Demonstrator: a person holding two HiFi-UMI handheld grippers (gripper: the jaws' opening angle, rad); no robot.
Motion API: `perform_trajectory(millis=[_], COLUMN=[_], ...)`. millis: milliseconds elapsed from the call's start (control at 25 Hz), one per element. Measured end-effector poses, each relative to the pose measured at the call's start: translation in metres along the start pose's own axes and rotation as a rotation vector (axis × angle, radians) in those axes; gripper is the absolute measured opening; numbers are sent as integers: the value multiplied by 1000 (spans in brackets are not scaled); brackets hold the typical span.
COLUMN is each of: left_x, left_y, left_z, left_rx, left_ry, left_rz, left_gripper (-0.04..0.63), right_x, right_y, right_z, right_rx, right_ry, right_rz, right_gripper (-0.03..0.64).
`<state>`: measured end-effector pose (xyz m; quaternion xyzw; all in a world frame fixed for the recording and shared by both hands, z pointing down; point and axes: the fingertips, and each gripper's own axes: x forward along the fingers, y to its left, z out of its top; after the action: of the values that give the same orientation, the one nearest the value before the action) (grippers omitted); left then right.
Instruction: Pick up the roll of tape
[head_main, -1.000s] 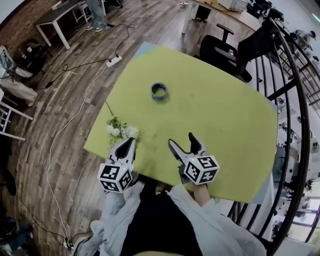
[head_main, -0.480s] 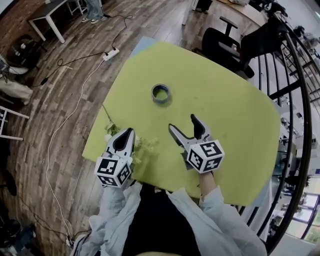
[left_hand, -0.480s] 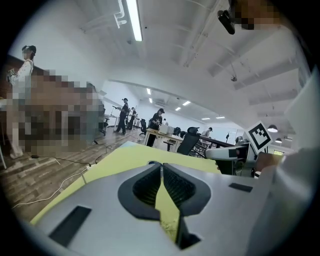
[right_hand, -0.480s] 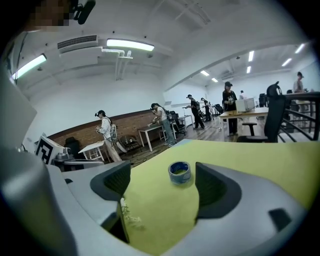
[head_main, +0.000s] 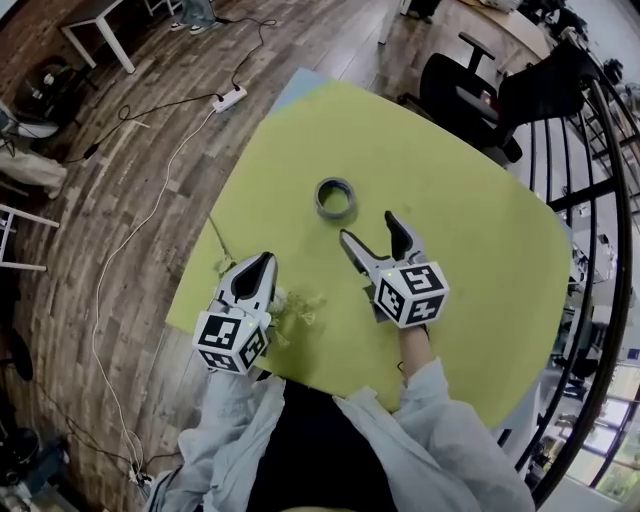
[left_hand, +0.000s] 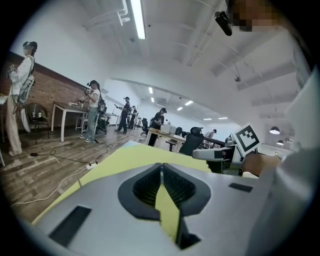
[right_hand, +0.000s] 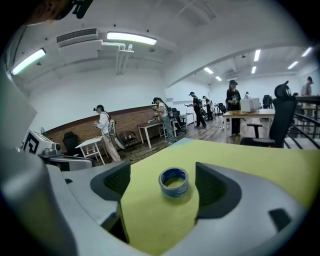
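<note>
Since a second ago our right gripper (head_main: 368, 228) has closed in on the roll of tape (head_main: 335, 198), which lies flat on the yellow-green table (head_main: 470, 230) just ahead of its widely parted, empty jaws. Our left gripper (head_main: 259, 268) hangs beside the flowers (head_main: 292, 310), jaws pressed together on nothing.

No words or numbers can be read: the tape (right_hand: 174, 182), mid-frame in the right gripper view, has white print on its blue inner face too small to make out, and the left cube (head_main: 231, 343) and right cube (head_main: 411, 294) bear only black-and-white square patterns.
</note>
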<state>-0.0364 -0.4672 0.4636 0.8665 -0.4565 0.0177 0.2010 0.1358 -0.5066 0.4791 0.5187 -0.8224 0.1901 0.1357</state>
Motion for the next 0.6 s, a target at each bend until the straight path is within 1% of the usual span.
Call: perform_trajectory(millis=[360,600], left_x=[30,46], left_y=[16,23], left_z=[-6,-14], left_rx=[-18,-53], left_ry=[20,30], left_rz=[-12,-17], left_gripper=[29,29], right_x=[56,88], right_y=[-27,-38], right_z=[-16,-30], right_rx=[7,-5], right_ry=[62,103], right_rz=[-11,-14], right_gripper=[405,402])
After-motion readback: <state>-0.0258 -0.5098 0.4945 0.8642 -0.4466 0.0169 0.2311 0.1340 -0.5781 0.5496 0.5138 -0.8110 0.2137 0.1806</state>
